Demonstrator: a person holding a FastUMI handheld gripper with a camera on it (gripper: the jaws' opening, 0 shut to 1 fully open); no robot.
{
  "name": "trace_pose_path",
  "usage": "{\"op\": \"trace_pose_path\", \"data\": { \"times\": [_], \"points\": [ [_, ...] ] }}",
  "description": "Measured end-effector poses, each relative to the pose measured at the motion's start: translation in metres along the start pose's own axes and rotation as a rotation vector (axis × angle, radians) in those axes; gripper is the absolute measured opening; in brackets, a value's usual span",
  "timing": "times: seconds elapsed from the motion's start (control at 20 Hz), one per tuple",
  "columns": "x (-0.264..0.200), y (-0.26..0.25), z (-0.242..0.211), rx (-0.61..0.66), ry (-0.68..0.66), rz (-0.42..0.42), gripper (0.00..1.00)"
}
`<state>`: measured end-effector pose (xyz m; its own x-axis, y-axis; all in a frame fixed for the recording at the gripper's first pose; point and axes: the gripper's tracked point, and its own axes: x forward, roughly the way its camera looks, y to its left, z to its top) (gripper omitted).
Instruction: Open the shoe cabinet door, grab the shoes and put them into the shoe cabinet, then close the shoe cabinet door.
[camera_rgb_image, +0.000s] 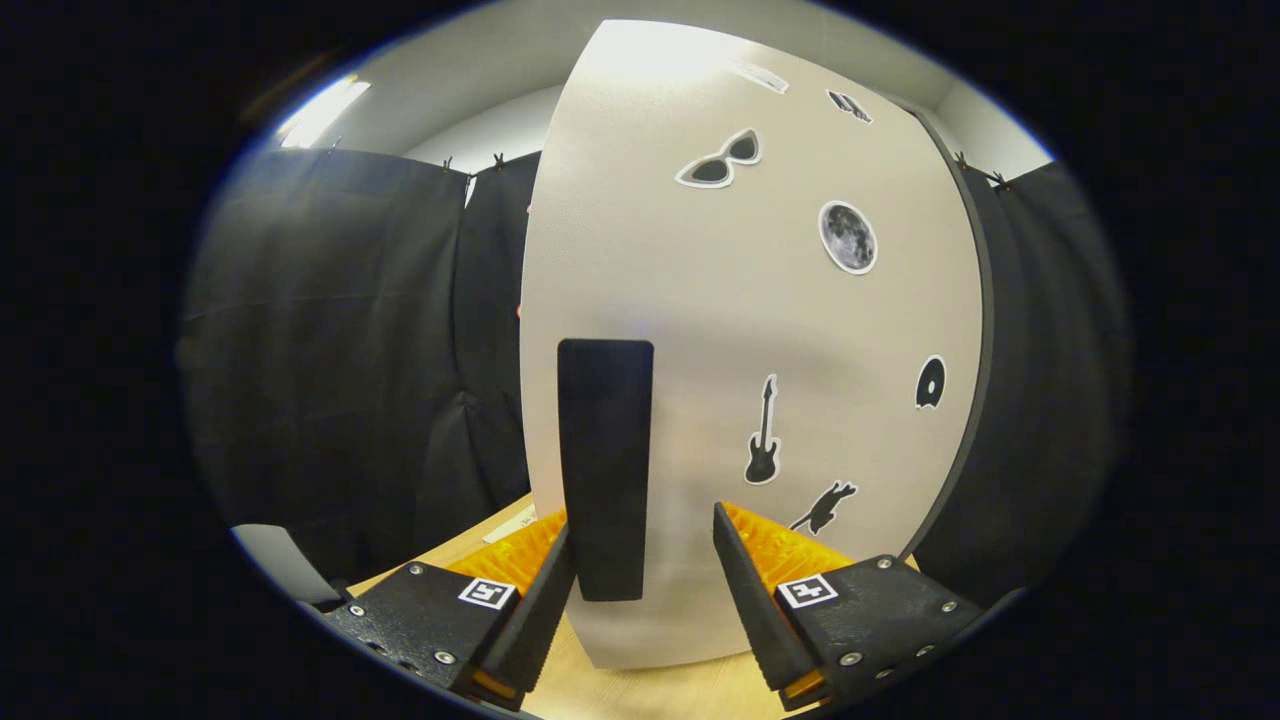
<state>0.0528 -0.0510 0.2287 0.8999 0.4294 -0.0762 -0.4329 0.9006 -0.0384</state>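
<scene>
White cabinet door (740, 330) fills the middle of the frame, its black handle (605, 470) standing upright at lower centre, just ahead of your gripper (645, 600). You hold the fingers spread, grasping nothing; the handle sits nearer the left 1. You look to be on the door-opening step: next, close on the handle and pull.

I count one white cabinet door (740, 330) with one black handle (604, 470). I see six stickers (848, 237) on it. My one gripper (640, 590) has two fingers (745, 590), spread apart. One wooden table (650, 690) sits at the bottom.
</scene>
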Motion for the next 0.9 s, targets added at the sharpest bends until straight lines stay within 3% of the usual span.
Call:
{"op": "trace_pose_path", "data": {
  "times": [0.3,0.55,0.9],
  "points": [
    [0.005,-0.003,0.002,0.019,-0.014,-0.035,0.81],
    [0.025,-0.006,0.002,-0.02,-0.05,-0.125,0.84],
    [0.037,-0.005,0.0,0.016,-0.068,-0.186,0.86]
  ]
}}
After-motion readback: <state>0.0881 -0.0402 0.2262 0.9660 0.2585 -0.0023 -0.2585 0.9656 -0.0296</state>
